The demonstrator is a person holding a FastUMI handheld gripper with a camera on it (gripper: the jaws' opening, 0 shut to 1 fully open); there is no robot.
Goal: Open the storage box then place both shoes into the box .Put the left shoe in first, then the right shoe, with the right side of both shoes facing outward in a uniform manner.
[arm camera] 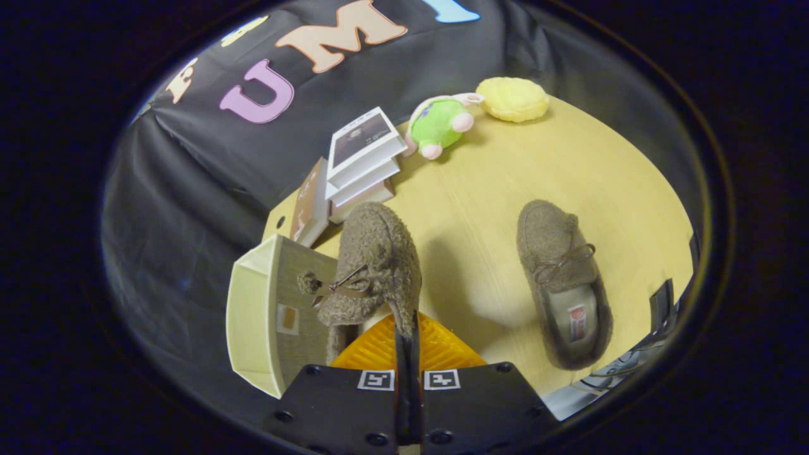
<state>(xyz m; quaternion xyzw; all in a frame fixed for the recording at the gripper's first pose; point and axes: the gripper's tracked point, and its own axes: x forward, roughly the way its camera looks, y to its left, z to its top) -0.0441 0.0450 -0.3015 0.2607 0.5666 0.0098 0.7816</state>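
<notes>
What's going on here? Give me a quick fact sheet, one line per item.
gripper: shut on held shoe's edge
held shoe: fuzzy brown, lifted, hanging between the fingers above the box
storage box: pale, open, beside the fingers
second shoe: flat on the table, beyond the fingers
table: light wood
background items: stacked books, green plush, yellow cushion

Staged recording booth, not lived-in room. Black cloth wall (189, 208) drapes close behind light wooden table (569, 189). Household props scattered on tabletop: stack of books (363, 161) near cloth, green plush toy (439, 123) beside yellow cushion (512, 99) at far edge, fuzzy brown slipper (562, 278) lying flat. Gripper (408, 328), fingers pinched together on second slipper (373, 265), above open pale storage box (259, 316).
</notes>
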